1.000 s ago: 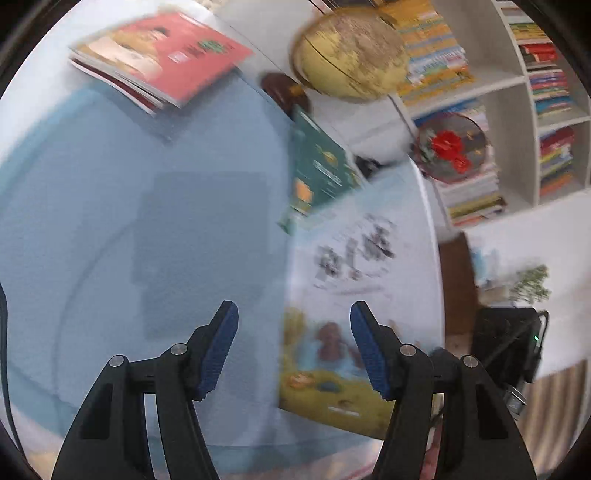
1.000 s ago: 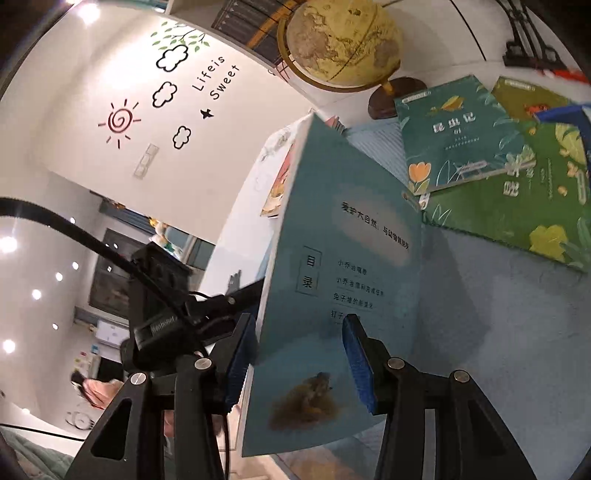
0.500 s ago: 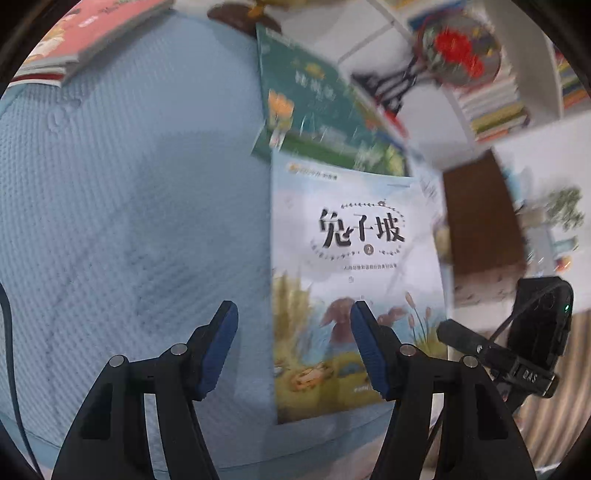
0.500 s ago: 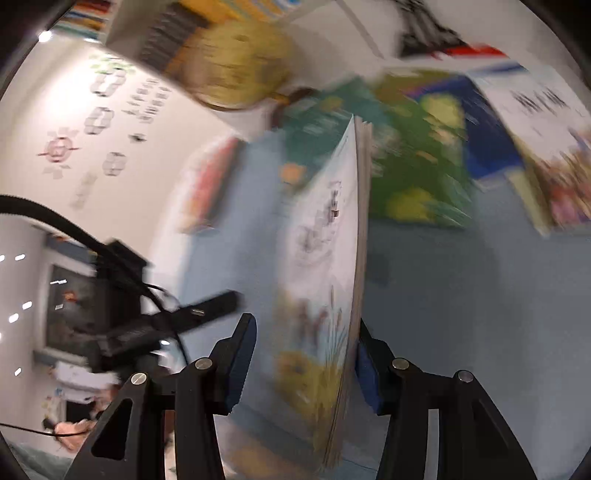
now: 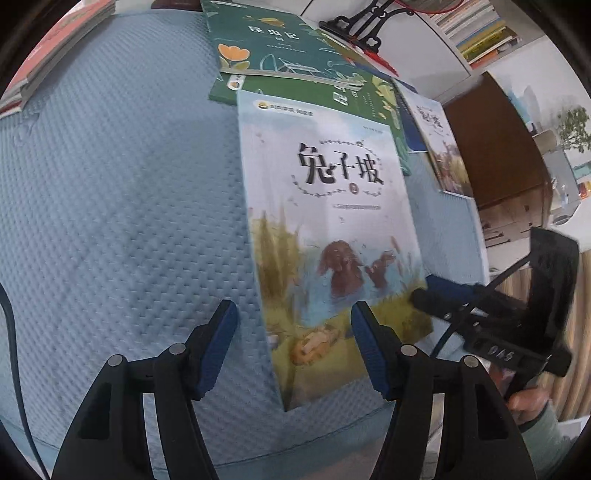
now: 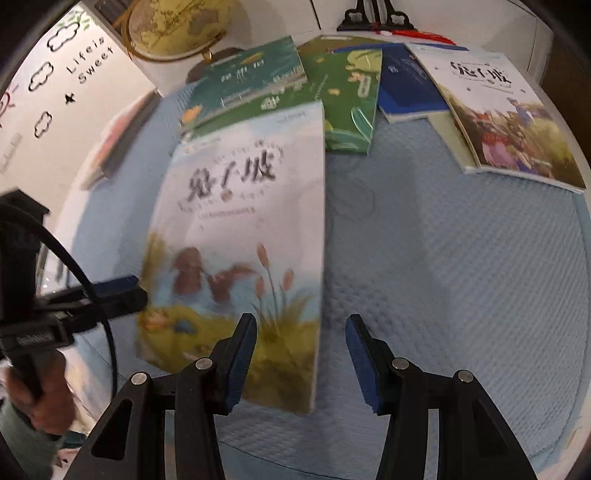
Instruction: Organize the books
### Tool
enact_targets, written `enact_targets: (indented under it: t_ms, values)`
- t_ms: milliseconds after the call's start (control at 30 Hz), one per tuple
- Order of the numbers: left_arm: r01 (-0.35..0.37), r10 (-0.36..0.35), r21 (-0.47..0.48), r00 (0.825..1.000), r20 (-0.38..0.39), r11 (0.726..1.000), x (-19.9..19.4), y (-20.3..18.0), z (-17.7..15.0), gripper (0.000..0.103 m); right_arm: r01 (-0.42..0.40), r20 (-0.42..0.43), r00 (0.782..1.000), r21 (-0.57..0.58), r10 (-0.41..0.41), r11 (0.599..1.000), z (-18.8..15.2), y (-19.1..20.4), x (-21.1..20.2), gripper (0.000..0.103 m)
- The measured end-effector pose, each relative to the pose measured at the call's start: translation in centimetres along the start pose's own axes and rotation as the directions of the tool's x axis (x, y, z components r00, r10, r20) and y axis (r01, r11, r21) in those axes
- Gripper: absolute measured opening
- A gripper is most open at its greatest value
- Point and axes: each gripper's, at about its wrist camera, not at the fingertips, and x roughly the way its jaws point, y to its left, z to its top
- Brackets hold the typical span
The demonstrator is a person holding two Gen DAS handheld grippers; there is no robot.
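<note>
A pale picture book (image 5: 332, 221) with a brown animal on its cover lies face up on the blue quilted mat (image 5: 110, 184), its top edge over a green book (image 5: 373, 99). My left gripper (image 5: 293, 306) is open astride the book's left edge, with one pad over the cover and one over the mat. In the right wrist view the same book (image 6: 240, 221) is blurred. My right gripper (image 6: 300, 319) is open astride its right edge and presses nothing. One of its fingers (image 5: 447, 290) reaches the book's lower right corner.
At the mat's far side overlap a dark green book (image 6: 251, 81), a blue book (image 6: 406, 85) and a second pale book (image 6: 509, 122). A stack of red books (image 5: 55, 48) lies far left. A globe (image 6: 173, 26) and a black stand (image 5: 365, 22) stand behind.
The pale book stood on edge between my right jaws; now it lies face up on the mat. Both grippers have tipped downward and come lower over it.
</note>
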Motion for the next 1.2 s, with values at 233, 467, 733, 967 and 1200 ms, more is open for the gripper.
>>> enact_targets:
  t_ms: [233, 467, 733, 967, 1200]
  values:
    - [-0.054, 0.054, 0.085, 0.999, 0.006, 0.995, -0.8, -3.7, -1.0, 0.061, -0.037, -0.007, 0.999, -0.12, 0.036, 0.992, -0.9, 0.4, -0.3, 0.044]
    - [0.09, -0.097, 0.094, 0.993, 0.073, 0.991, -3.1, -8.8, -1.4, 0.056, -0.118, -0.031, 0.993, -0.071, 0.116, 0.99, -1.8, -2.6, -1.5, 0.044]
    - [0.04, -0.047, 0.058, 0.991, 0.129, 0.998, -2.0, -9.0, -1.6, 0.028, -0.291, -0.013, 0.956, 0.095, 0.294, 0.952, -2.5, -6.7, -1.1, 0.045]
    - [0.117, -0.107, -0.146, 0.991, 0.077, 0.982, 0.4, -4.2, -2.8, 0.017, -0.342, 0.009, 0.939, 0.122, 0.344, 0.932, -3.3, -8.3, -1.6, 0.045]
    - [0.145, -0.136, -0.166, 0.988, 0.067, 0.975, 2.3, -6.0, -3.4, 0.012, -0.354, -0.001, 0.934, 0.162, 0.359, 0.921, -2.5, -7.7, -1.2, 0.046]
